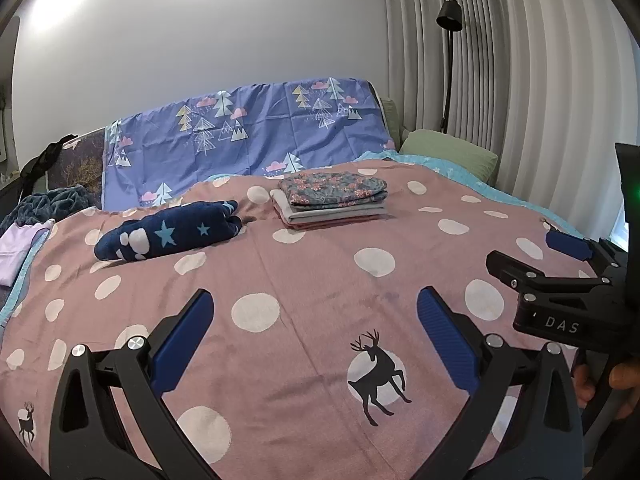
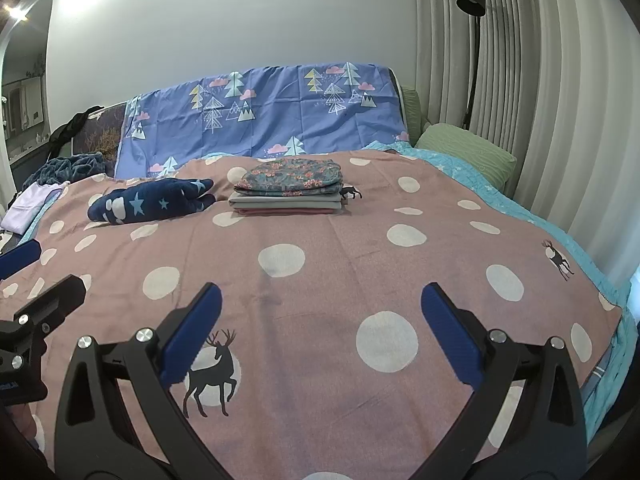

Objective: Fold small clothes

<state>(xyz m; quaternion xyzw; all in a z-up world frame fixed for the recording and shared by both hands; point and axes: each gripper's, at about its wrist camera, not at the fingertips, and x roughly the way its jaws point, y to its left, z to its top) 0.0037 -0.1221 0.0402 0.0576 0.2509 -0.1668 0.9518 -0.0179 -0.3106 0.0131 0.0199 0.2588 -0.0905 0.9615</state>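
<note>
A stack of folded small clothes (image 1: 332,200) with a floral piece on top lies far back on the pink dotted bedspread (image 1: 304,280); it also shows in the right wrist view (image 2: 290,190). A rolled navy star-print garment (image 1: 168,234) lies to its left, also in the right wrist view (image 2: 150,202). My left gripper (image 1: 314,310) is open and empty, low over the bedspread near its front. My right gripper (image 2: 322,306) is open and empty, beside the left one; it shows at the right edge of the left wrist view (image 1: 532,258).
A blue tree-print sheet (image 1: 248,136) hangs over the headboard. A green pillow (image 1: 448,152) lies at the back right by grey curtains (image 1: 520,80) and a black floor lamp (image 1: 450,18). Lilac cloth (image 1: 16,248) and a dark blanket (image 1: 52,200) lie at the left edge.
</note>
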